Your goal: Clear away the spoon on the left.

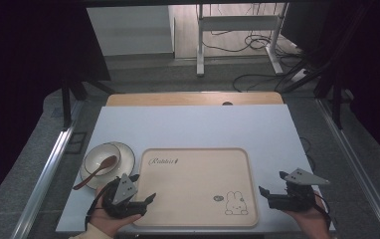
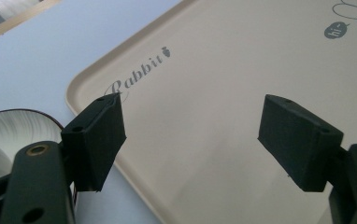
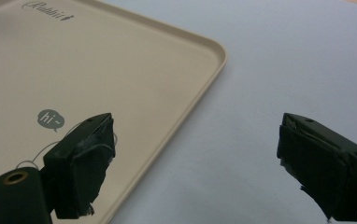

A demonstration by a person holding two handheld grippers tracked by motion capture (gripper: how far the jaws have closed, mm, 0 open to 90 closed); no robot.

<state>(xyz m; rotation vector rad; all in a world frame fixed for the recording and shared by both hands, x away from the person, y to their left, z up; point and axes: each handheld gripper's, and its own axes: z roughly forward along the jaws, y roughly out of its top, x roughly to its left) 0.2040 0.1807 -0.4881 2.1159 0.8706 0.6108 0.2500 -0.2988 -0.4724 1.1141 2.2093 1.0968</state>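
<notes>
Pale blue counter [image 1: 193, 124] carries a beige tray [image 1: 193, 179] printed "Rabbit" at its 11 o'clock corner, with a rabbit drawing and a "hi~" bubble [image 1: 218, 198] at 5 o'clock. At the tray's 9 o'clock, a white bowl [image 1: 100, 158] on a plate holds a brown spoon [image 1: 96, 172]. Left hand-held gripper [image 1: 145, 191] gapes wide and empty over the tray's near-left corner; right hand-held gripper [image 1: 272, 183], equally wide and empty, straddles the tray's right rim.

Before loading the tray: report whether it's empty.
Empty: the tray shows bare printed surface. Bowl and spoon sit beside it.
</notes>
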